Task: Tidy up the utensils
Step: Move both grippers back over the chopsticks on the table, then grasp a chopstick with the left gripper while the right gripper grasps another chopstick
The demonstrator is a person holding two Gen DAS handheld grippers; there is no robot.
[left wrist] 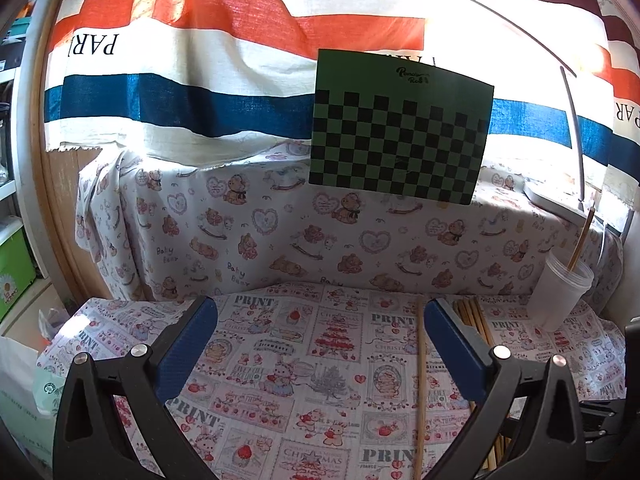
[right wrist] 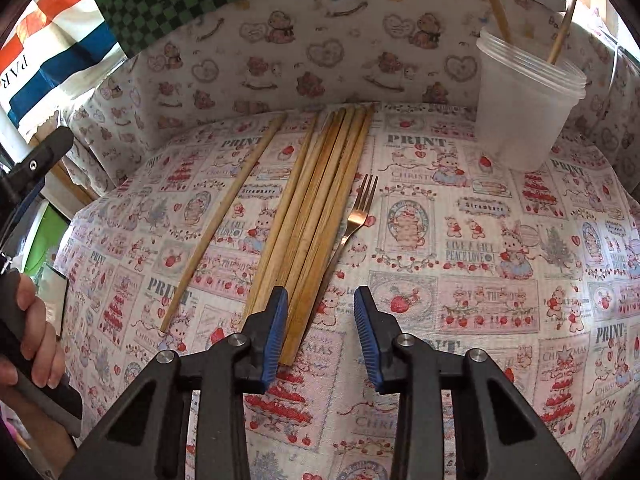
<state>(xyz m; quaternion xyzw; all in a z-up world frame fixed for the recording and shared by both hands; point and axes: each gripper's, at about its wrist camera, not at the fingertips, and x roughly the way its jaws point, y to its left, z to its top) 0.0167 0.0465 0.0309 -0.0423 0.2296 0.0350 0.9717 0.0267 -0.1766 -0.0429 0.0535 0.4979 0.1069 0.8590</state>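
Several wooden chopsticks lie in a bundle on the printed tablecloth, with a single chopstick apart on their left and a copper fork on their right. A translucent plastic cup stands at the back right and holds two chopsticks. My right gripper is open and empty, just above the bundle's near end. My left gripper is open and empty, with the single chopstick between its fingers on the cloth. The cup shows at the right of the left wrist view.
A green checkerboard card leans on the bear-print cloth wall behind the table. A striped cloth hangs above it. A white lamp base sits on the ledge at the right. The left hand and gripper handle show at the left edge.
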